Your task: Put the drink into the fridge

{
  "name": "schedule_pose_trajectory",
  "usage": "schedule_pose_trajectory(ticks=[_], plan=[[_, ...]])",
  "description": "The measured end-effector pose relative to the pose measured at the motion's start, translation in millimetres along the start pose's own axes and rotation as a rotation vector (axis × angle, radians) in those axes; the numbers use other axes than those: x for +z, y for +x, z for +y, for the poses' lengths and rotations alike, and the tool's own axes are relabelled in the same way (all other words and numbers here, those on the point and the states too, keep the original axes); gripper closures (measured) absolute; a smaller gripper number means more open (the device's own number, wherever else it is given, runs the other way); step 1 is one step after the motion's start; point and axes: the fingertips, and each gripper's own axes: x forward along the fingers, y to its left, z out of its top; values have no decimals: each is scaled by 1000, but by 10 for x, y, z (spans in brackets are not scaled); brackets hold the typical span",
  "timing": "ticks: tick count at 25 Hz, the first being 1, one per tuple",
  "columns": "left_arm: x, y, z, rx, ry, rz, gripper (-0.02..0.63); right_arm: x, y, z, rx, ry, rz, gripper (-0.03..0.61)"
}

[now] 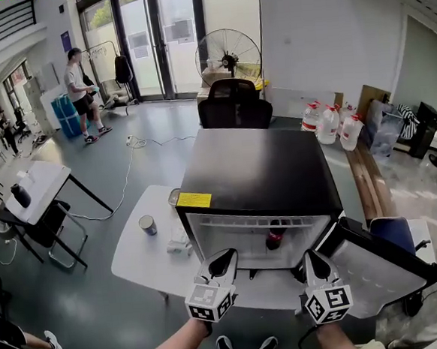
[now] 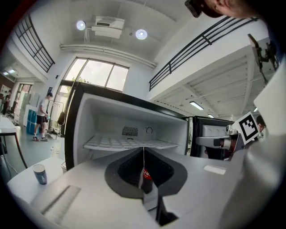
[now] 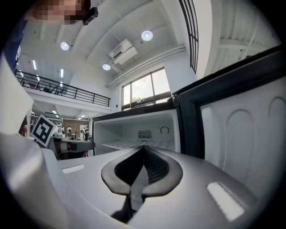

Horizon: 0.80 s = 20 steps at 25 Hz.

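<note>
The drink, a dark bottle with a red label [image 1: 274, 235], stands inside the open black mini fridge [image 1: 263, 166], under its white wire shelf [image 2: 129, 143]. My left gripper [image 1: 224, 261] hovers just in front of the fridge opening, shut with nothing in it. In the left gripper view its tips [image 2: 143, 148] meet, and the bottle [image 2: 145, 178] shows beyond them, untouched. My right gripper [image 1: 314, 264] is level with it, to the right, near the open door [image 1: 376, 263]. Its jaws [image 3: 143, 146] are also shut and hold nothing.
The fridge sits on a white table [image 1: 135, 259] that holds a blue paper cup [image 1: 148, 225] and a small white item [image 1: 179, 245]. A black chair [image 1: 235, 105] stands behind the fridge. Water jugs [image 1: 327, 124] line the right wall. A person [image 1: 79, 94] stands far back left.
</note>
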Motion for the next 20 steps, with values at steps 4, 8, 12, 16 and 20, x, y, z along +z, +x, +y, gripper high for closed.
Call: schedule_pose_trajectory(ticks=[4, 8, 12, 16, 20], plan=[[55, -135, 84, 34, -12, -14, 604, 74, 56, 114, 30, -9, -17, 572], [149, -233, 120, 44, -5, -32, 604, 160, 126, 242, 63, -17, -35, 572], [221, -320, 153, 51, 1, -47, 604, 258, 181, 345, 85, -31, -57, 572], [281, -375, 210, 69, 2, -57, 604, 332, 212, 434, 103, -39, -72, 572], [287, -392, 216, 67, 3, -53, 604, 357, 212, 475, 109, -45, -78, 572]])
